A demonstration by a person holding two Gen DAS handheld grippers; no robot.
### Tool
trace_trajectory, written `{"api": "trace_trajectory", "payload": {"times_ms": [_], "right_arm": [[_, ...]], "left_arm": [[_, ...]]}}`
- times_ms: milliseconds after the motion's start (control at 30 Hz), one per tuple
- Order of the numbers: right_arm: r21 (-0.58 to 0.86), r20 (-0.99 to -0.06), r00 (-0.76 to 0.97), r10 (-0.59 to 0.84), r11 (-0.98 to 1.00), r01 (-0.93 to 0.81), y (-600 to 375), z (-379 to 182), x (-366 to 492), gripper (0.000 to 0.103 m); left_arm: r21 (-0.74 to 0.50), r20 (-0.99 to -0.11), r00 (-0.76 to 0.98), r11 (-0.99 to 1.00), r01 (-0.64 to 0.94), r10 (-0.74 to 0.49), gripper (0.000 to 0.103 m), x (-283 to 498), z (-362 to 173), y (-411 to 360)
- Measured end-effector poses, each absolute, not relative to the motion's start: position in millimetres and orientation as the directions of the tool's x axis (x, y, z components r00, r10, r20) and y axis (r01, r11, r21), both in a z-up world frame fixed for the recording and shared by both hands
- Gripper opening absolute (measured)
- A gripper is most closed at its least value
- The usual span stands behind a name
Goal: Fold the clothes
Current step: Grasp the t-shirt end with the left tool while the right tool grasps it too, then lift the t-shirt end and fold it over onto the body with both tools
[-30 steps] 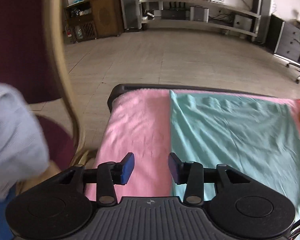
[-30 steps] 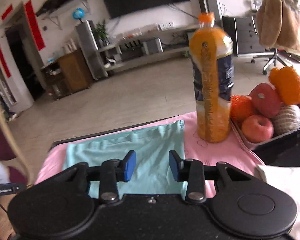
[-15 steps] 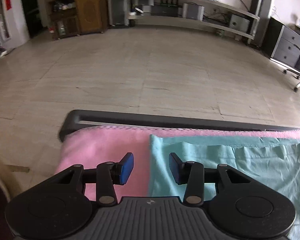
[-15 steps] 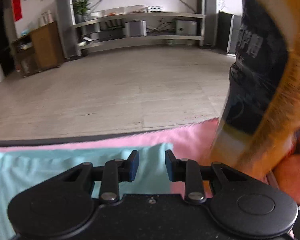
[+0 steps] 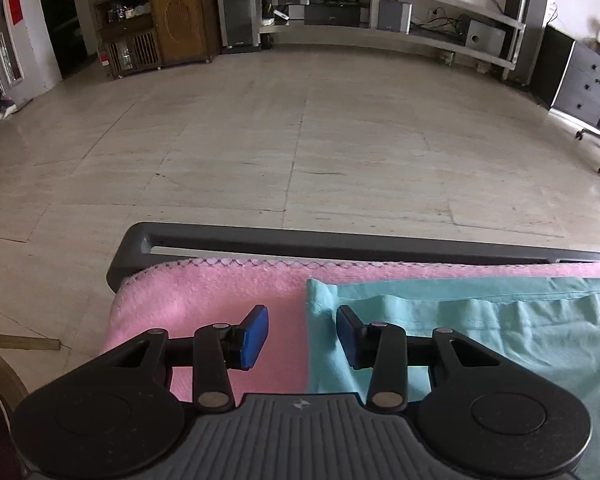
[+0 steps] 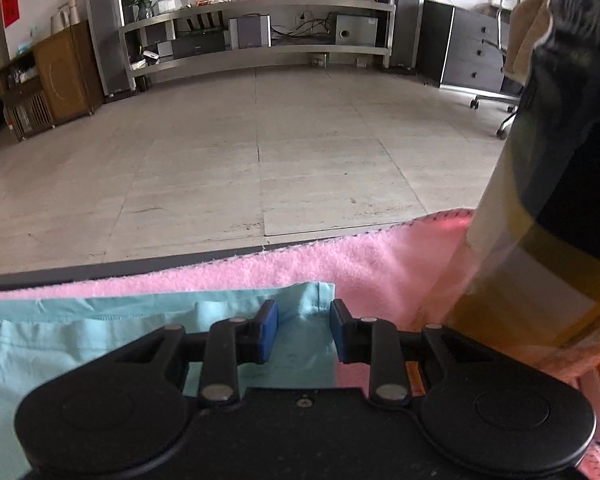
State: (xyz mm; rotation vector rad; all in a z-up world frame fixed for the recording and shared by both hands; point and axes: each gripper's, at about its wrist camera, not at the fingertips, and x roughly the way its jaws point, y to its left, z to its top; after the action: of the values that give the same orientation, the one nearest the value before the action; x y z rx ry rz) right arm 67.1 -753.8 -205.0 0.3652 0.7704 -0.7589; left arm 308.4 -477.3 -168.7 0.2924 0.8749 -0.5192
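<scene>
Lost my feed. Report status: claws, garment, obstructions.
Left claw open, astride teal garment's far left corner. Right claw open, at its far right corner. Garment flat on pink towel, ungrasped. Juice bottle close beside right claw.

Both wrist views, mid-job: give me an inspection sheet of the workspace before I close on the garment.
Surface: pink towel covers the table; dark table edge shows beyond it.
Job's things: teal garment lies flat, its far corners near each gripper.
Clutter: orange drink bottle close beside the right tongs.
Grippers: left tongs open, straddling the garment's left edge; right tongs open over its right corner.
Cables: loose wires on the far shelving.
Surroundings: tiled floor, wooden cabinet, office chair.
</scene>
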Motion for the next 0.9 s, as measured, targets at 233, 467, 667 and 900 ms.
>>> {"api": "trace_trajectory", "payload": {"times_ms": [233, 467, 667, 900], "right_arm": [[0.043, -0.698, 0.519, -0.494, 0.694, 0.719, -749, -200, 62, 0.006], [0.069, -0.63, 0.59, -0.505, 0.721, 0.69, -721, -144, 33, 0.005], [0.097, -0.588, 0.629, -0.508, 0.728, 0.678, -685, -77, -27, 0.005], [0.103, -0.566, 0.65, -0.507, 0.739, 0.666, -637, -14, -112, 0.005]], "left_arm": [[0.078, -0.753, 0.569, 0.812, 0.578, -0.332, 0.003, 292, -160, -484], [0.103, -0.691, 0.634, 0.82, 0.562, -0.348, 0.003, 261, -112, -461], [0.116, -0.627, 0.683, 0.823, 0.556, -0.373, 0.004, 202, -59, -426], [0.074, -0.645, 0.656, 0.822, 0.565, -0.393, 0.004, 120, -27, -358]]}}
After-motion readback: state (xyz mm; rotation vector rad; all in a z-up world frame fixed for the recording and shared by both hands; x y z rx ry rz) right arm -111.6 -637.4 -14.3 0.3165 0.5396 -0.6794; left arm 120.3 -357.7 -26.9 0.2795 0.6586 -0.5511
